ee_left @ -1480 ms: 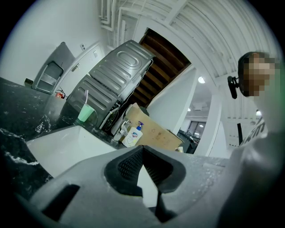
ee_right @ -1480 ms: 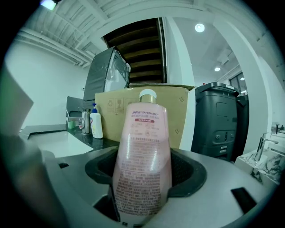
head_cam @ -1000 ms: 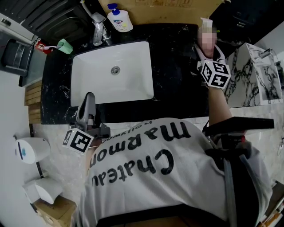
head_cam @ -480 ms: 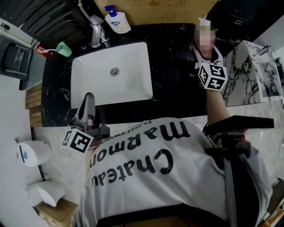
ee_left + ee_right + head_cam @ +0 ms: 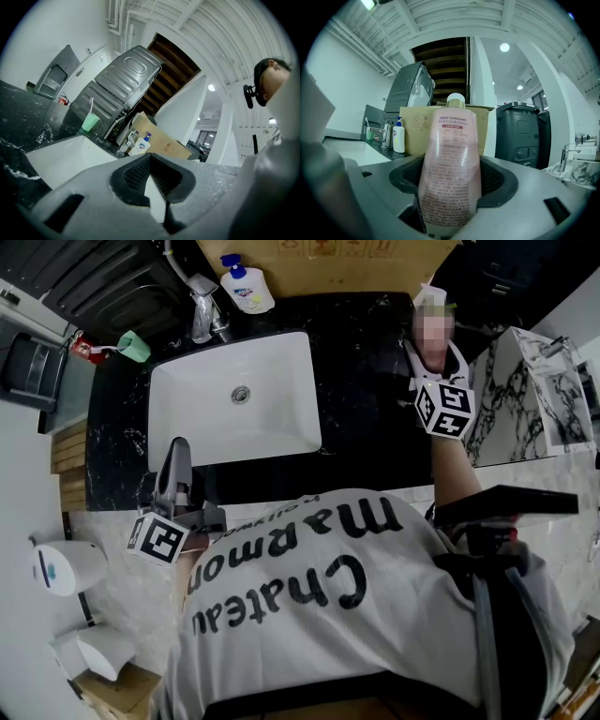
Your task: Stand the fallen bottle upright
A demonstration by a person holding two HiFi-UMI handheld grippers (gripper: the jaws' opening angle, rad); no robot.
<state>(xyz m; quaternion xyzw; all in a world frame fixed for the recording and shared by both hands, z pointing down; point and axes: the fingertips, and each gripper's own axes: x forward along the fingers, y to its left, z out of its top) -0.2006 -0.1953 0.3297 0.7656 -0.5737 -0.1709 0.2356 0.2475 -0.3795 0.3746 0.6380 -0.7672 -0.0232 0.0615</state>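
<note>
1. Bottle [image 5: 450, 154] – a pale pink, see-through one with a rounded white cap [image 5: 456, 99] and a front crowded with small print under the word SAFEGUARD.
2. It sits at the far right of the black counter [image 5: 366, 409], well to the right of the white sink [image 5: 234, 395] and in front of the cardboard box [image 5: 328, 259].
3. The right gripper [image 5: 452, 180] has it clamped – both dark pads press against the lower body, and the cap end points away from the camera.
4. The left gripper [image 5: 150, 161] hangs at the near left edge of the counter, just beside the sink's near corner. Its pads are pressed together at the tips with nothing between them.
5. A faucet [image 5: 202, 310], a white pump dispenser [image 5: 246, 287] and a green cup [image 5: 134, 345] stand beyond the sink on the far left.
6. In the head view a mosaic patch covers most of the bottle, so only its white top shows.
7. In the right gripper view the base is cut off by the lower edge, so I cannot tell whether it touches the counter.
</note>
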